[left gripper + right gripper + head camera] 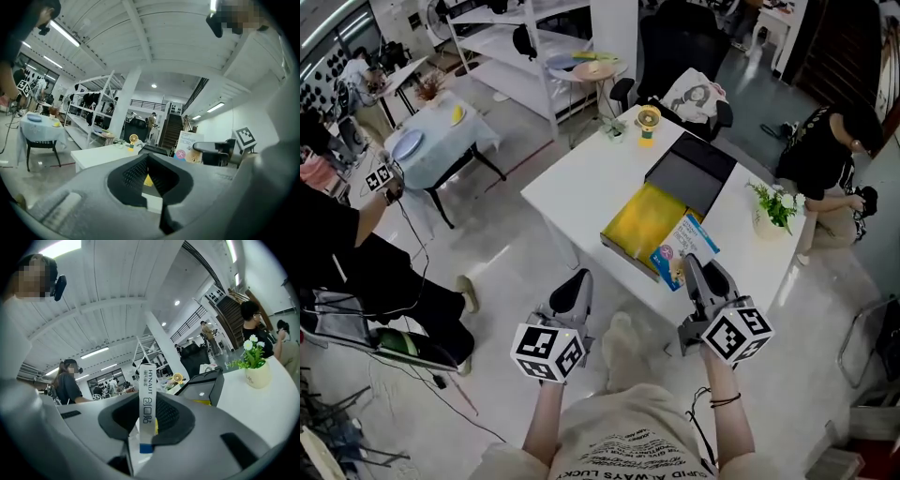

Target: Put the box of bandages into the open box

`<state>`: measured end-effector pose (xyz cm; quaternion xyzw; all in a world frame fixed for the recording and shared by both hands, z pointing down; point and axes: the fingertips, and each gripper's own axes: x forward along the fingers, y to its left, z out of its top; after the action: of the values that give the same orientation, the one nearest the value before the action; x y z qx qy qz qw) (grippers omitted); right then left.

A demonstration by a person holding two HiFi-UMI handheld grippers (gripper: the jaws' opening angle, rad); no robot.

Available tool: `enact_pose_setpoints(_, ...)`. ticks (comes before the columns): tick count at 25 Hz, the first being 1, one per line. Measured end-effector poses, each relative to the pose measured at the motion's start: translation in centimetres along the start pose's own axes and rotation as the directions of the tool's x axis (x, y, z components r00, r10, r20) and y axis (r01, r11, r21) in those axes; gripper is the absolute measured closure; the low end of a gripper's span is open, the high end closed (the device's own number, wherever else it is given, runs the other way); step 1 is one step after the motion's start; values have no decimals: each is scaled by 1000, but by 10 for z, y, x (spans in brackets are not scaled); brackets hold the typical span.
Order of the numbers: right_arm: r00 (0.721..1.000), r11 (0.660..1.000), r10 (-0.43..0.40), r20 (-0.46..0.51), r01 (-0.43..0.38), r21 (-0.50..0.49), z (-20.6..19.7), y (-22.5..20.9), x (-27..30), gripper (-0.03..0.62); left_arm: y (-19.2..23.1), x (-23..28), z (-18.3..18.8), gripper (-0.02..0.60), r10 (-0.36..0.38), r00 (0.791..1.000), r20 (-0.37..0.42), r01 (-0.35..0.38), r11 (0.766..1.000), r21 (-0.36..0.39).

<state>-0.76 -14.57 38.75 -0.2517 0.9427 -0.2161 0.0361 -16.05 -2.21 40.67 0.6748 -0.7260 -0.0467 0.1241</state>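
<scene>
The open box [639,223] lies on the white table [581,178], with a yellow inside and its black lid [694,169] folded back. My right gripper [695,266] is shut on the box of bandages [684,246], a flat white and blue carton. It holds the carton just above the table's near edge, beside the open box's near right corner. In the right gripper view the carton [147,394] stands edge-on between the pads [171,416]. My left gripper [577,283] hangs shut and empty off the table's near edge. The left gripper view shows the carton [188,144] at right.
A small yellow fan [648,120] stands at the table's far corner, and a potted plant [773,208] at its right edge. A chair with a bag [697,97] is behind the table. One person sits at the right [830,150], another at the left [337,234].
</scene>
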Motion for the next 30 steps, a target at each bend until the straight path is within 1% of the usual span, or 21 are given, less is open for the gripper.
enact_pose_setpoints(4, 999, 999, -26, -24, 27, 43, -3, -19, 38, 519, 21, 36, 4, 558, -21, 999, -26, 21, 1000, 0)
enact_pose_setpoints(10, 992, 988, -43, -117, 59, 142, -20, -45, 97, 519, 55, 97, 3, 558, -52, 994, -98, 51, 999, -12)
enact_pose_setpoints(14, 981, 971, -53, -188, 94, 218, -34, -60, 124, 519, 69, 129, -5, 558, -84, 984, -159, 79, 996, -36)
enact_pose_setpoints(17, 969, 948, -55, -239, 126, 293, -48, -73, 140, 519, 78, 151, -17, 558, -108, 971, -212, 98, 993, -59)
enact_pose_setpoints(21, 942, 913, -42, -332, 171, 369, -67, -87, 160, 519, 88, 178, -30, 558, -140, 953, -267, 121, 989, -85)
enact_pose_setpoints(25, 921, 849, -12, -389, 215, 482, -85, -97, 173, 519, 93, 198, -42, 558, -170, 933, -317, 142, 984, -111)
enact_pose_setpoints(27, 909, 818, -2, -416, 241, 522, -93, -102, 175, 519, 92, 205, -47, 558, -185, 923, -338, 152, 981, -123)
enact_pose_setpoints(30, 891, 795, 1, -453, 274, 542, -100, -107, 178, 519, 89, 214, -51, 558, -207, 908, -365, 169, 977, -132)
